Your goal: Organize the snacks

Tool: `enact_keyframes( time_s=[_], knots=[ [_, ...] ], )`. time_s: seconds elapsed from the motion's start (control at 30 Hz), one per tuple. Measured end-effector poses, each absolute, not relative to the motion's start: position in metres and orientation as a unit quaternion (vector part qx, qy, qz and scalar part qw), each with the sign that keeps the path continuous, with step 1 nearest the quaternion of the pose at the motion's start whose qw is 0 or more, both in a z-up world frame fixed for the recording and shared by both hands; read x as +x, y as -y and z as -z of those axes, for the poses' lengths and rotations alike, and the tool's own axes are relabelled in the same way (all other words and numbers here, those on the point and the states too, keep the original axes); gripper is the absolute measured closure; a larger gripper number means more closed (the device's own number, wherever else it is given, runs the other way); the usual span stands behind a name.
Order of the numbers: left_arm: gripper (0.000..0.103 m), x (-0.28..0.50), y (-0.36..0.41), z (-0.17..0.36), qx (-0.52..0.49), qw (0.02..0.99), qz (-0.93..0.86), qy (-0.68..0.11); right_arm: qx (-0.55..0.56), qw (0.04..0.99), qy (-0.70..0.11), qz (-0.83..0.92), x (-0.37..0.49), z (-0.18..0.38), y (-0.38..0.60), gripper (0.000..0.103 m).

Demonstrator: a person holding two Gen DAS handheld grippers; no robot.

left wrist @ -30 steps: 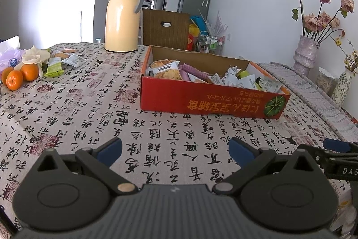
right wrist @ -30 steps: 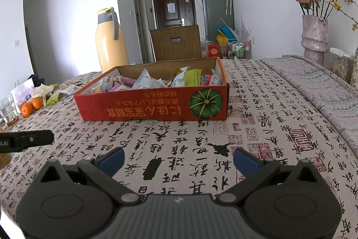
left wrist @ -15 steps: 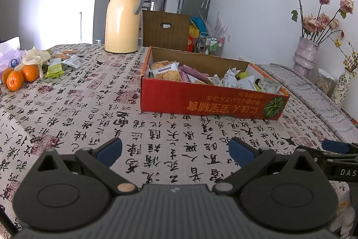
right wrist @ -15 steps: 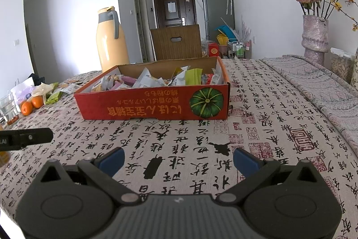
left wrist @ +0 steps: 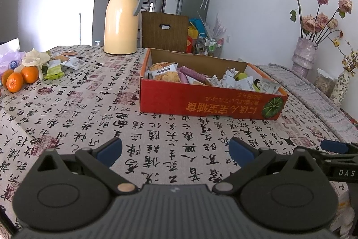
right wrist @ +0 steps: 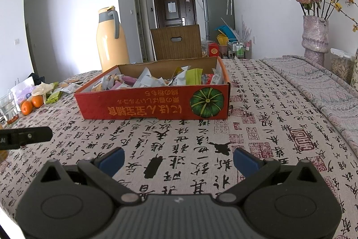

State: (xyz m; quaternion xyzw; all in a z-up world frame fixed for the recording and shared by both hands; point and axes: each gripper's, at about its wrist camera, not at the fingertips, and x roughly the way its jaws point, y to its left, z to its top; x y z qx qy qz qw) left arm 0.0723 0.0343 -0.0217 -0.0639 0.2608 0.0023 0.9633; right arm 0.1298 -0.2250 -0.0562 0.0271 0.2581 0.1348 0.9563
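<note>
A red cardboard box with a pumpkin picture stands on the calligraphy tablecloth, also in the right wrist view. It holds several wrapped snacks, seen too from the right. More loose snack packets lie at the far left of the table. My left gripper is open and empty, low over the cloth in front of the box. My right gripper is open and empty, also in front of the box. The right gripper's finger shows at the left view's right edge.
A yellow thermos jug stands behind the box. Oranges and a plastic bag lie at the far left. A flower vase and jars stand at the right. A brown chair back is beyond the table.
Both grippers have drifted slightly; the box sits a little farther right in each view. Nothing was taken hold of or let go.
</note>
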Motion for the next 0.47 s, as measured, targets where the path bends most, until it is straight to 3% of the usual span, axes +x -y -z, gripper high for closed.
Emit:
enact_keyframes(
  time_s=[0.47],
  knots=[
    [0.000, 0.0727, -0.0359, 0.0222, -0.069, 0.963, -0.001, -0.262, 0.025, 0.956, -0.261, -0.135, 0.1285, 0.0600, 0.2225, 0.000]
  ],
)
